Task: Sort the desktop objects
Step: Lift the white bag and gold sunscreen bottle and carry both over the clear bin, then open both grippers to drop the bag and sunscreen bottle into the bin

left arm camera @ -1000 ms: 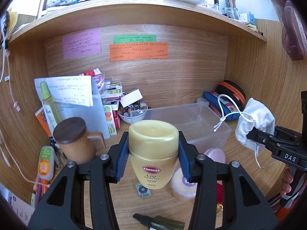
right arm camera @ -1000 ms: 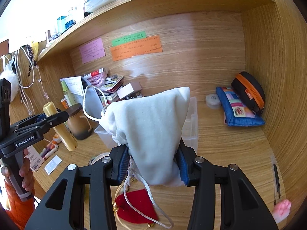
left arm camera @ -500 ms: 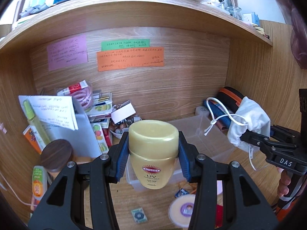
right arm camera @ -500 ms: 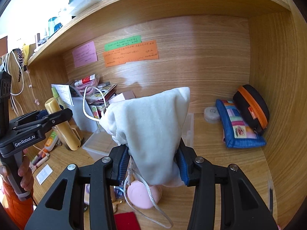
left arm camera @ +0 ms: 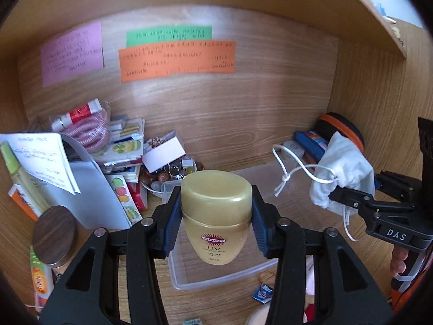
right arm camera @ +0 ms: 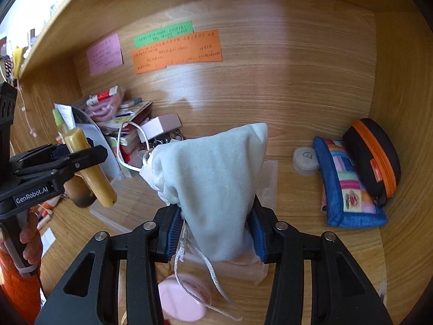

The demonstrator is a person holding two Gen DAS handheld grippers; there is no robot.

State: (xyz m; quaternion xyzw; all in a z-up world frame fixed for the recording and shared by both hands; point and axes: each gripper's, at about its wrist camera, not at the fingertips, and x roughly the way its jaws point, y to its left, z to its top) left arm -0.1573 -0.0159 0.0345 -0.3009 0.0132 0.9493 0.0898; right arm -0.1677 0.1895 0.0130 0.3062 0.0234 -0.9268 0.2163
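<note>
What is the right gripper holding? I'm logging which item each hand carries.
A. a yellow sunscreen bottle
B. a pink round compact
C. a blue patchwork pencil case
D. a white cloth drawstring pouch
D: in the right wrist view the white cloth drawstring pouch sits pinched between the right gripper fingers, its cord dangling below.

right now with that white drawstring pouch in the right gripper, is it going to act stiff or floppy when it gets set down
Probably floppy: the white drawstring pouch is soft cloth that bulges and creases above the right gripper. Its cord dangles loose below the jaws and may snag or trail. It looks light and would likely slump, not stand, in the clear plastic bin.
</note>
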